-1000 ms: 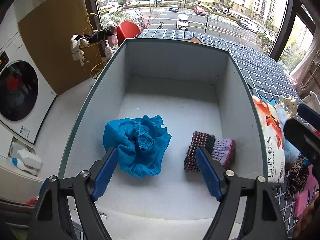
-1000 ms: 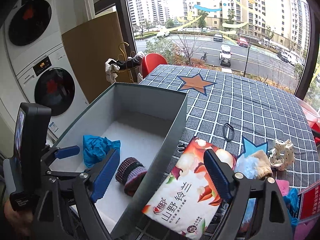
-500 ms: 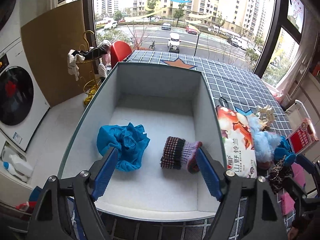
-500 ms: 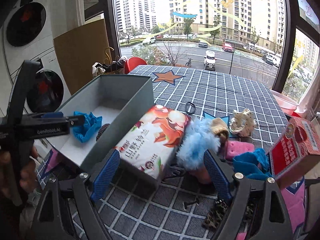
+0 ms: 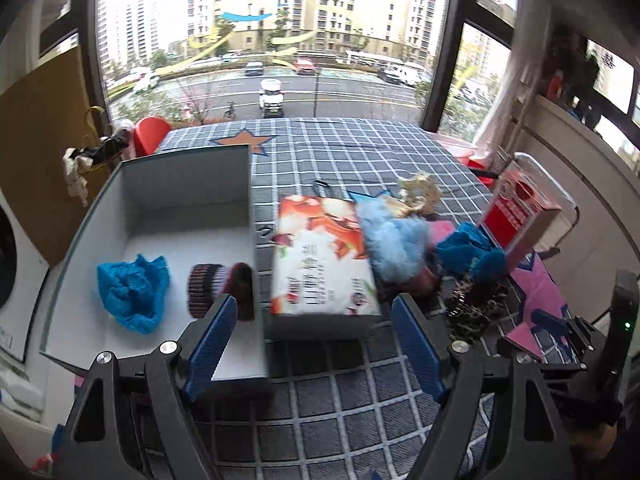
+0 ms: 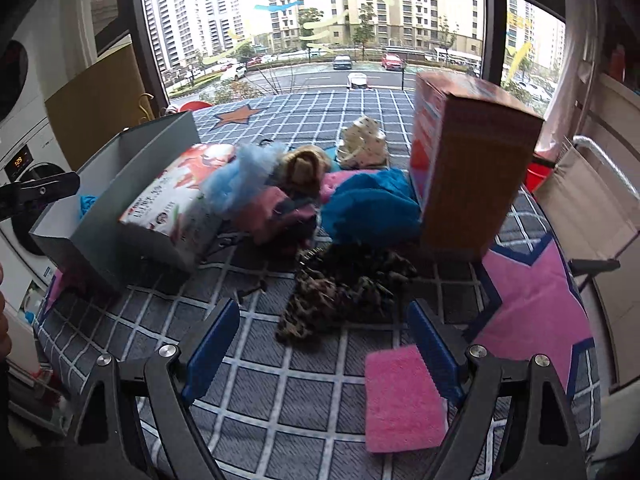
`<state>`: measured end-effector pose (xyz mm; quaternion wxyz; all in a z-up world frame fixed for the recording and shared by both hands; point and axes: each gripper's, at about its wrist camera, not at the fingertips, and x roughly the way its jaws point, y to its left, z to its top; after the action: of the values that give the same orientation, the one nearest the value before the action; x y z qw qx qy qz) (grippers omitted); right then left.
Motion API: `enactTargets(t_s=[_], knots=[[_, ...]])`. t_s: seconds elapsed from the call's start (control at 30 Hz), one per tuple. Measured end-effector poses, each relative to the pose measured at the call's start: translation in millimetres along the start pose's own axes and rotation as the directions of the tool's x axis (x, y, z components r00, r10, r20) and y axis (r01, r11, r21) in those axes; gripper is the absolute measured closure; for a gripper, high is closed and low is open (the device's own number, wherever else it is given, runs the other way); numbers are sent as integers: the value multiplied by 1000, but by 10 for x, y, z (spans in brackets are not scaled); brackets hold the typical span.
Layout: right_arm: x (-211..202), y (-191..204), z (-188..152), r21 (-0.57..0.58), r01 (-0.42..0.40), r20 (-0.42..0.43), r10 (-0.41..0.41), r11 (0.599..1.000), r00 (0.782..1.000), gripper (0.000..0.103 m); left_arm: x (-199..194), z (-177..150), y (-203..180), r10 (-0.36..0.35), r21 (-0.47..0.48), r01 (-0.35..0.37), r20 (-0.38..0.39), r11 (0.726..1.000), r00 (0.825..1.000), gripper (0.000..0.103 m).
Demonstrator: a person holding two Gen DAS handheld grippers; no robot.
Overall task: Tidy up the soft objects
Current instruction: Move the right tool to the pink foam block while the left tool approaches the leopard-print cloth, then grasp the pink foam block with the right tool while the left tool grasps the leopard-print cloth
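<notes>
A grey box (image 5: 248,184) (image 6: 132,176) on the checked table holds a blue knit cloth (image 5: 132,292) and a striped knit roll (image 5: 208,288). Right of it lies a tissue pack (image 5: 320,264) (image 6: 176,200), then a pile: a pale blue fluffy piece (image 5: 392,240) (image 6: 240,176), a blue cloth (image 6: 368,204), a pink cloth (image 6: 268,212) and a leopard-print cloth (image 6: 340,292). A pink sponge (image 6: 404,396) lies near my right gripper's right finger. My left gripper (image 5: 312,344) hangs open before the pack. My right gripper (image 6: 324,344) is open just short of the leopard cloth.
A tall red and brown carton (image 6: 468,160) (image 5: 520,208) stands right of the pile. A spotted cream item (image 6: 364,144) lies behind it. Washing machines (image 6: 24,152) line the left wall. A pink star patch (image 6: 532,304) marks the tablecloth at the right.
Both grippers have swung right, away from the box. The left now faces the tissue pack instead of the box's inside; the right now faces the leopard cloth and pink sponge. Both stay open.
</notes>
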<state>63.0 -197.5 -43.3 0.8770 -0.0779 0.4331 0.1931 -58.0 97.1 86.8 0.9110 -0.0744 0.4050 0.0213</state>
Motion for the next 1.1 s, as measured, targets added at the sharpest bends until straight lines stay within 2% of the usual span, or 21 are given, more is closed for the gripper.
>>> enactTargets(t_s=[0.17, 0.3, 0.53, 0.67, 0.83, 0.97, 1.1], knots=[[68, -179, -167, 37, 15, -40, -13, 999, 999, 16, 319, -208, -583, -65, 124, 77, -97, 989, 993, 20], [124, -261, -176, 27, 36, -45, -35, 999, 998, 16, 570, -317, -873, -93, 183, 123, -168, 975, 981, 20], [33, -483, -306, 60, 72, -57, -68, 996, 996, 16, 858, -251, -1332, -125, 270, 174, -189, 947, 974, 20], [80, -508, -397, 65, 77, -88, -71, 995, 994, 16, 1168, -235, -1510, -95, 317, 165, -225, 934, 970, 21], [171, -542, -439, 73, 69, -101, -62, 995, 993, 16, 1341, -294, -1661, -73, 375, 164, -244, 912, 967, 21], [195, -513, -446, 39, 70, -92, -66, 997, 994, 16, 1384, -318, -1669, -85, 356, 180, -268, 917, 960, 21], [222, -464, -446, 10, 93, -89, -92, 996, 992, 16, 1442, -317, -1653, -82, 344, 174, -266, 923, 961, 21]])
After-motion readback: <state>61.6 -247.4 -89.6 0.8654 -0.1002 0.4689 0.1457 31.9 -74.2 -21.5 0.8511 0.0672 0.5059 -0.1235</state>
